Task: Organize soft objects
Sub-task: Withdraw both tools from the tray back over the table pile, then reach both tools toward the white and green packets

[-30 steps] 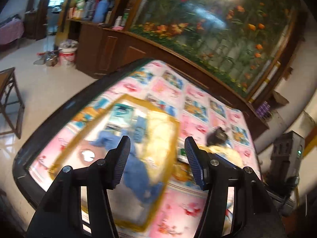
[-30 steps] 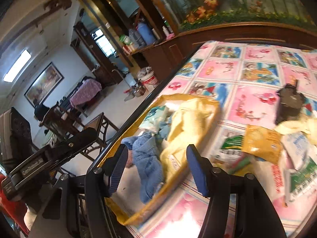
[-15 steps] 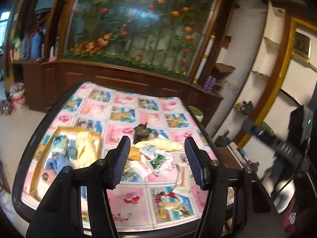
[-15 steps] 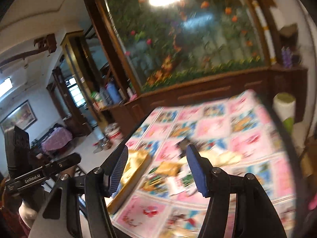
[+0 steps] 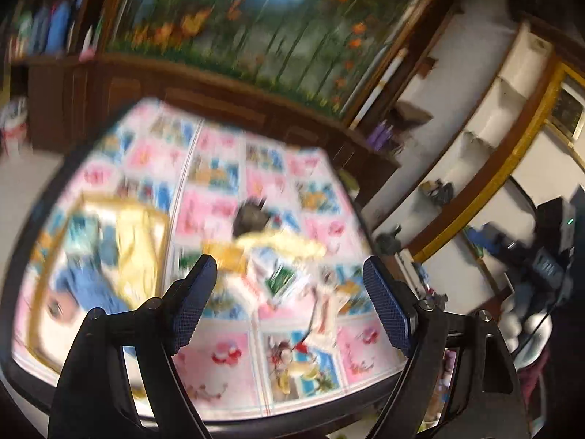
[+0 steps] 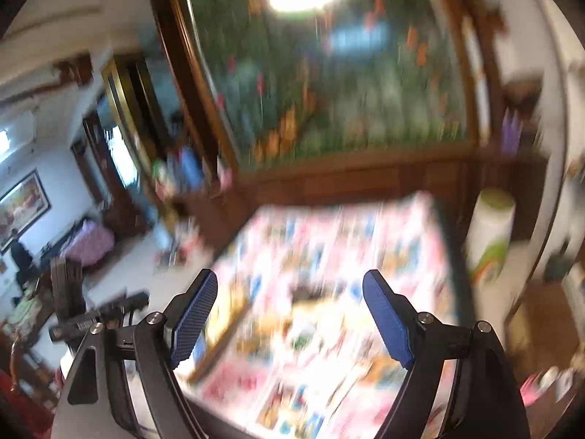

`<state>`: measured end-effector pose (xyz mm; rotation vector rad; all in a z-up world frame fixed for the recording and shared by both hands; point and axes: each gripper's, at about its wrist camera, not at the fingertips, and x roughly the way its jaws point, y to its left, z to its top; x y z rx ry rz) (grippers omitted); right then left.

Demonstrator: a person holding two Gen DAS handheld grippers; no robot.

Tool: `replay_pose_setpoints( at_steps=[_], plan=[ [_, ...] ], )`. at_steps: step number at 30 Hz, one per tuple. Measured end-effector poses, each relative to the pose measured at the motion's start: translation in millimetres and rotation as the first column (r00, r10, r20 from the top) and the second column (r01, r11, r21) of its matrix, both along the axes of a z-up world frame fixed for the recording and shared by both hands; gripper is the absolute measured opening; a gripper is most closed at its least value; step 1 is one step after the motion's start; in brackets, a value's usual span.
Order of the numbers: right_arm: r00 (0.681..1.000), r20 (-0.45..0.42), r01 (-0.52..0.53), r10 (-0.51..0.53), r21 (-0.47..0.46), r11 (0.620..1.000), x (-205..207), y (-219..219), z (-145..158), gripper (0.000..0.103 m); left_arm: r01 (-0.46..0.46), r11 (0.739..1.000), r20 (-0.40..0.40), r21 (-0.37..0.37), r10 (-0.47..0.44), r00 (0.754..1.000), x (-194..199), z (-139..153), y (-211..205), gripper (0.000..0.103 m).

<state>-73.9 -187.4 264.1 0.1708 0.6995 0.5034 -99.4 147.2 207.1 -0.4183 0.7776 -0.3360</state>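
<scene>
Both views are blurred by motion. My left gripper (image 5: 290,292) hangs above the table's near edge, jaws opening, with nothing between its blue pads. On the table's left lies a yellow-rimmed tray (image 5: 40,274) holding a blue cloth (image 5: 86,287) and a yellow cloth (image 5: 137,245). A heap of soft packets (image 5: 281,274) and a pale yellow cloth (image 5: 285,241) lie mid-table, with a dark item (image 5: 250,217) behind them. My right gripper (image 6: 290,318) is high over the table, jaws opening, empty. The tray's rim (image 6: 226,333) and the packets (image 6: 310,333) show as smears below it.
The table (image 5: 219,168) wears a pink cartoon-patterned cover with a dark rim. A long wooden cabinet (image 5: 182,84) with a large flower picture stands behind it. A white and green cylinder (image 6: 490,234) stands off the table's far right corner. The other gripper's body (image 5: 548,256) shows at right.
Both grippers have lifted and drawn back from the tray, so the whole table now shows. Both pairs of jaws stand wider apart than in the earlier frames.
</scene>
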Motion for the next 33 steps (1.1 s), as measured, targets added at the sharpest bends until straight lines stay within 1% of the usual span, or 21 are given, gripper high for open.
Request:
replay_pose_setpoints(
  at_steps=[2,3,4,5,6,8,10,11,12,13,14,17,18,19,21,23,24,27,29,31,33],
  plan=[
    [0.99,-0.138,-0.034,0.032,-0.01,0.999,35,27,-67,0.08,-0.008,1.0,-0.06,-0.01,0.008,0.998,11,-39,-1,0.083],
    [0.978,-0.205,-0.052,0.048,-0.013,0.999,55,43,-102,0.072,-0.013,1.0,-0.079,-0.002,0.013,0.997,12,-55,-2,0.083],
    [0.969,-0.24,-0.062,0.055,-0.023,0.998,65,52,-124,0.065,-0.02,1.0,-0.092,0.015,0.021,0.996,14,-69,-3,0.083],
    [0.961,-0.271,-0.073,0.056,-0.051,0.996,77,65,-145,0.054,-0.025,0.999,-0.102,0.037,0.029,0.994,16,-81,-3,0.083],
    [0.954,-0.295,-0.08,0.049,-0.095,0.992,92,79,-166,0.05,-0.03,0.998,-0.11,0.059,0.036,0.993,16,-92,-2,0.083],
    [0.955,-0.295,-0.076,0.03,-0.144,0.987,110,90,-190,0.044,-0.039,0.996,-0.124,0.086,0.049,0.991,15,-109,3,0.083],
    [0.962,-0.274,-0.055,0.009,-0.161,0.986,121,91,-202,0.044,-0.042,0.995,-0.131,0.091,0.054,0.99,16,-121,11,0.083],
    [0.959,-0.284,-0.057,0.01,-0.156,0.986,126,94,-209,0.044,-0.044,0.995,-0.135,0.09,0.056,0.989,16,-125,14,0.083],
    [0.949,-0.313,-0.087,0.041,-0.136,0.987,124,98,-216,0.044,-0.047,0.995,-0.138,0.085,0.059,0.989,16,-129,17,0.083],
    [0.94,-0.334,-0.123,0.077,-0.119,0.985,116,94,-214,0.044,-0.049,0.996,-0.138,0.08,0.059,0.989,17,-131,19,0.083],
    [0.926,-0.357,-0.172,0.126,-0.101,0.98,112,101,-217,0.044,-0.047,0.996,-0.138,0.079,0.058,0.989,19,-133,20,0.083],
    [0.858,-0.407,-0.342,0.312,-0.002,0.94,88,119,-222,0.044,-0.026,0.995,-0.141,0.1,0.04,0.989,24,-139,16,0.083],
    [0.848,-0.4,-0.373,0.348,0.018,0.928,80,119,-219,0.044,-0.011,0.994,-0.143,0.111,0.027,0.989,25,-141,12,0.083],
    [0.853,-0.385,-0.372,0.352,0.024,0.928,78,115,-217,0.044,0.004,0.993,-0.143,0.118,0.013,0.99,25,-143,9,0.083],
    [0.88,-0.356,-0.318,0.313,0.046,0.947,72,93,-205,0.044,0.043,0.989,-0.139,0.139,-0.023,0.99,25,-147,-2,0.083],
    [0.909,-0.331,-0.248,0.254,0.06,0.967,72,66,-196,0.044,0.098,0.979,-0.13,0.176,-0.076,0.989,25,-150,-18,0.083],
    [0.926,-0.314,-0.2,0.208,0.058,0.978,69,46,-191,0.045,0.127,0.972,-0.125,0.199,-0.103,0.987,25,-152,-27,0.083],
    [0.95,-0.3,-0.066,0.082,0.063,0.996,57,-7,-187,0.045,0.191,0.939,-0.114,0.286,-0.164,0.98,28,-159,-51,0.083],
    [0.951,-0.307,0.0,0.024,0.079,0.997,45,-38,-189,0.048,0.21,0.92,-0.103,0.33,-0.186,0.977,31,-164,-61,0.083],
    [0.945,-0.325,0.056,-0.03,0.073,0.996,36,-59,-195,0.049,0.222,0.904,-0.107,0.366,-0.196,0.975,37,-171,-67,0.083],
    [0.933,-0.355,0.104,-0.065,0.09,0.99,30,-72,-204,0.051,0.238,0.889,-0.134,0.392,-0.201,0.971,46,-181,-73,0.083]
  ],
)
